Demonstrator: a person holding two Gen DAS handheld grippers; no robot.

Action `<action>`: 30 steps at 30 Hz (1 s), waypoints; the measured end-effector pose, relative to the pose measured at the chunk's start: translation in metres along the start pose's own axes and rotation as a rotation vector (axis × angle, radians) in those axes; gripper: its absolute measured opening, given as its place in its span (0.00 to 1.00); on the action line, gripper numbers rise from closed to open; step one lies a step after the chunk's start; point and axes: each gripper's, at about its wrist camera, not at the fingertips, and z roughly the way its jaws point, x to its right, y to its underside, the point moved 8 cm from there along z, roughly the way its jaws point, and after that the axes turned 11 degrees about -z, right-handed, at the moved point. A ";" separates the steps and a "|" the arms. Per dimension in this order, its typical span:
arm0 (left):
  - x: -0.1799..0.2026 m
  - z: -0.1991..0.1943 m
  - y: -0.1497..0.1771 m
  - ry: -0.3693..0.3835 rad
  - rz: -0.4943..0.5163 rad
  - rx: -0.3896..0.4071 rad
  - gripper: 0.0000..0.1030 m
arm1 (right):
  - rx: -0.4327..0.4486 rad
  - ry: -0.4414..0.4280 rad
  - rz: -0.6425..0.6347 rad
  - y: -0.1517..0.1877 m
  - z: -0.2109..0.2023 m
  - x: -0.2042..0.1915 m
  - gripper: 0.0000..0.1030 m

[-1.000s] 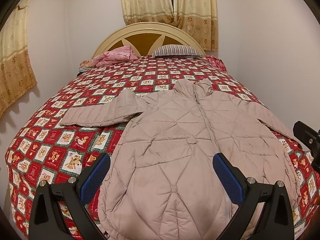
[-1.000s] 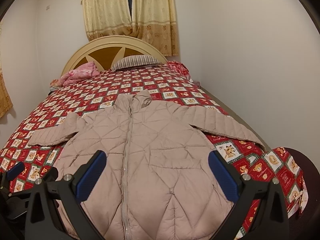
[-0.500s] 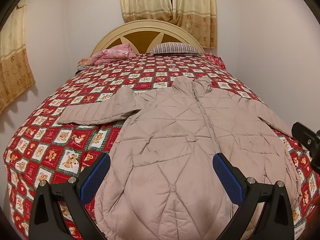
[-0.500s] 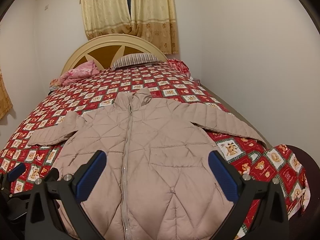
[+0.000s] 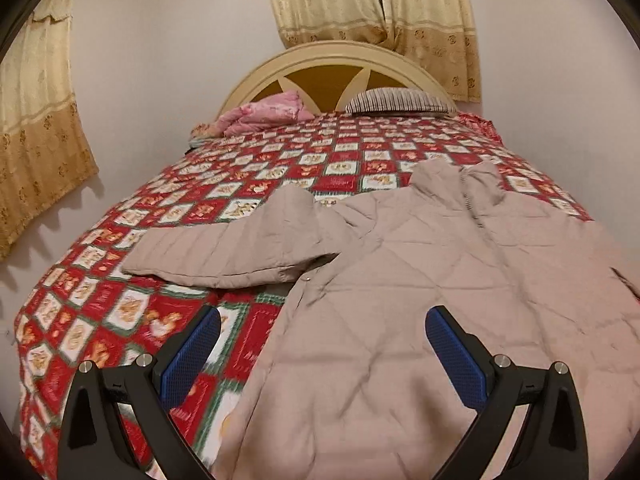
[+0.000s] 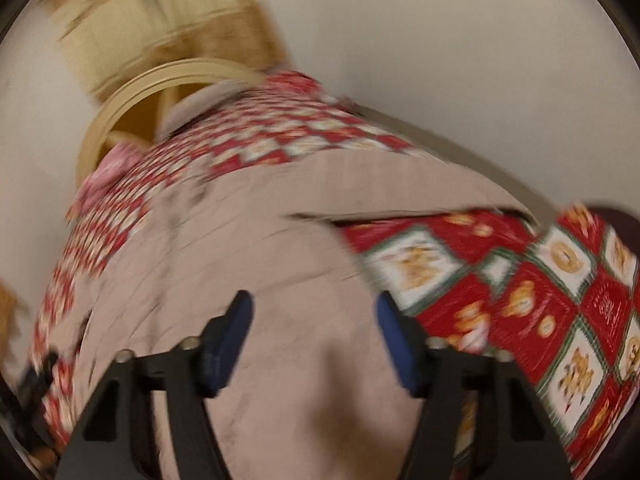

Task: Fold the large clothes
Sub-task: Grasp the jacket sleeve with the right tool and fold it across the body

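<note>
A beige quilted jacket (image 5: 420,280) lies front up on the bed, zipped, with both sleeves spread out. Its left sleeve (image 5: 236,248) stretches over the red patterned bedspread (image 5: 100,308). My left gripper (image 5: 322,334) is open, low over the jacket's left hem side, straddling its edge. In the blurred, tilted right wrist view my right gripper (image 6: 314,322) hangs over the jacket (image 6: 248,264) near its right side edge. Its jaws are closing, the pads apart, with fabric below and between them but not pinched.
A cream headboard (image 5: 336,64), a striped pillow (image 5: 396,100) and a pink bundle (image 5: 268,114) sit at the bed's far end. Walls run close along both sides, and yellow curtains (image 5: 372,0) hang behind the headboard. Bedspread squares (image 6: 520,292) show right of the jacket.
Both grippers have come lower and closer to the jacket. The left one shifted towards the jacket's left edge. The right one rolled, moved towards the right edge, and its jaws narrowed.
</note>
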 end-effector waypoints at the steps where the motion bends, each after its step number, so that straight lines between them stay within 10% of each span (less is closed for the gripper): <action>1: -0.001 0.011 0.002 0.001 -0.009 -0.021 0.99 | -0.003 0.000 0.053 -0.007 0.003 0.015 0.62; 7: -0.014 0.065 0.033 -0.033 -0.109 -0.149 0.99 | -0.055 0.086 0.390 -0.042 0.041 0.141 0.64; 23: -0.015 0.096 0.056 -0.041 -0.153 -0.285 0.99 | -0.148 0.231 0.592 -0.053 0.134 0.200 0.57; 30: -0.015 0.099 0.056 -0.040 -0.151 -0.290 0.99 | -0.006 0.254 0.561 -0.065 0.119 0.207 0.12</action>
